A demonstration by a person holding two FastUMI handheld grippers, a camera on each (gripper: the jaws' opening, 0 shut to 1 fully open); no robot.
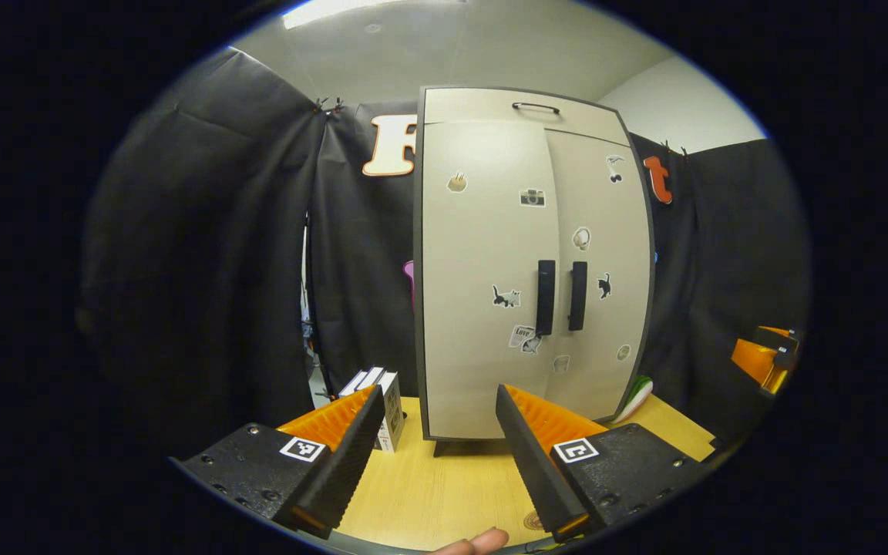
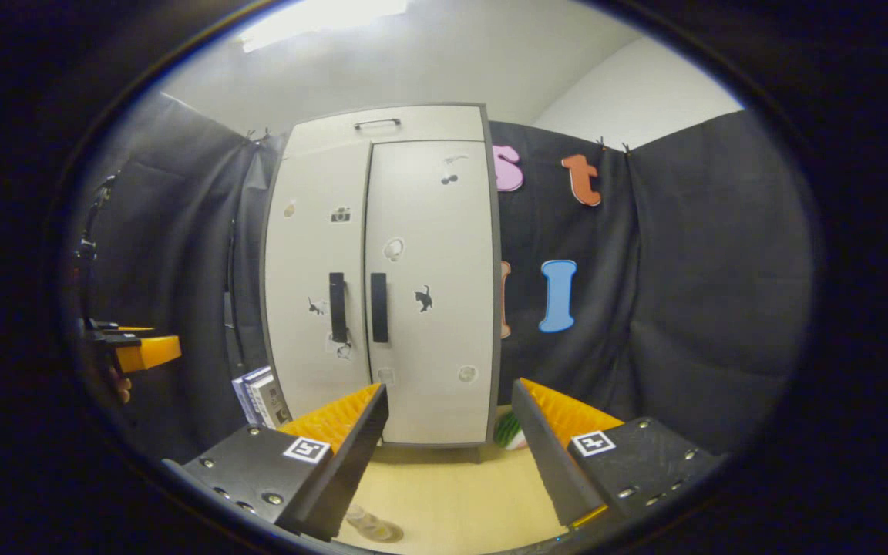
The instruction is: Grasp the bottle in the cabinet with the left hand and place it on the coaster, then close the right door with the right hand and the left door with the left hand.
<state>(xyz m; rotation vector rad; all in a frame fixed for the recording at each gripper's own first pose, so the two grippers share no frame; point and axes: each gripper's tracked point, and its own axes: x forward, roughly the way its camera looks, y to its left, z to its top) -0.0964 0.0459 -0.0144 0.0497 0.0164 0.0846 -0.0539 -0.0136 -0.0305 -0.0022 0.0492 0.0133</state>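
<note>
Left side of the table: in the left gripper view you have a small white box standing on the wooden table, just beside the left edge of the cabinet.
Your left gripper: its two fingers stand wide apart, with nothing between them. It points at the lower part of the cabinet and hovers over the table. A fingertip of your hand shows at the bottom edge.
Cabinet: it stands upright on the table, in front of both grippers. The left door and the right door are both closed, and their two black handles sit side by side in the middle. Small stickers are spread over both doors.
Bottle: with the doors shut, you cannot see inside the cabinet, so I cannot tell where the bottle stands.
Coaster: a round disc lies on the table, near the right finger of your left gripper. In the right gripper view it shows near the bottom edge, by the left finger.
Your right gripper: its fingers are also wide apart and hold nothing. It faces the right door.
Right of the cabinet: a green and white object lies on the table at the cabinet's lower right corner. I cannot tell what it is.
</note>
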